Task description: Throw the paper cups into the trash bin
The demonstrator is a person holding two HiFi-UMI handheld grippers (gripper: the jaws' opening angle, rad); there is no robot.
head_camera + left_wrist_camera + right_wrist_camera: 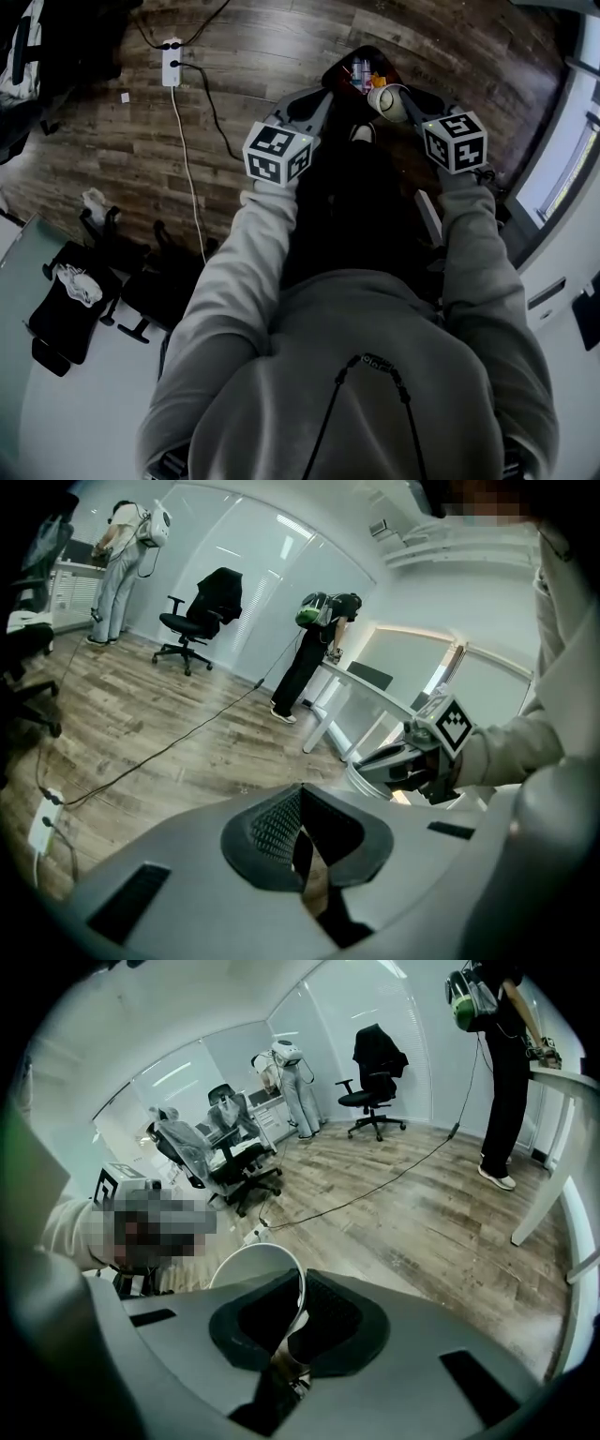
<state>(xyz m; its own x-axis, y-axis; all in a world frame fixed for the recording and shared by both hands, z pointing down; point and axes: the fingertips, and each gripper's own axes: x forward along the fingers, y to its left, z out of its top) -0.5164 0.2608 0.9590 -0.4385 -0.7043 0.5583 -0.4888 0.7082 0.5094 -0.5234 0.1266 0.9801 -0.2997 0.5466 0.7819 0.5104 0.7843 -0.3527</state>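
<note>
A white paper cup (386,101) hangs over the wooden floor, my right gripper (398,99) shut on its rim. In the right gripper view the cup (255,1265) has its wall pinched between the two dark pads (323,1312), its open mouth facing left. Just beyond the cup stands a dark trash bin (349,66) with a few items inside. My left gripper (314,101) is level with it to the left, shut with nothing between its fingers. From the left gripper view I see the right gripper (422,758) and the cup (373,782).
A white power strip (171,62) with cables lies on the floor at the back left. Black office chairs (70,300) stand at the left. A person (314,653) stands by a glass desk (366,700), and another person (117,560) stands farther off.
</note>
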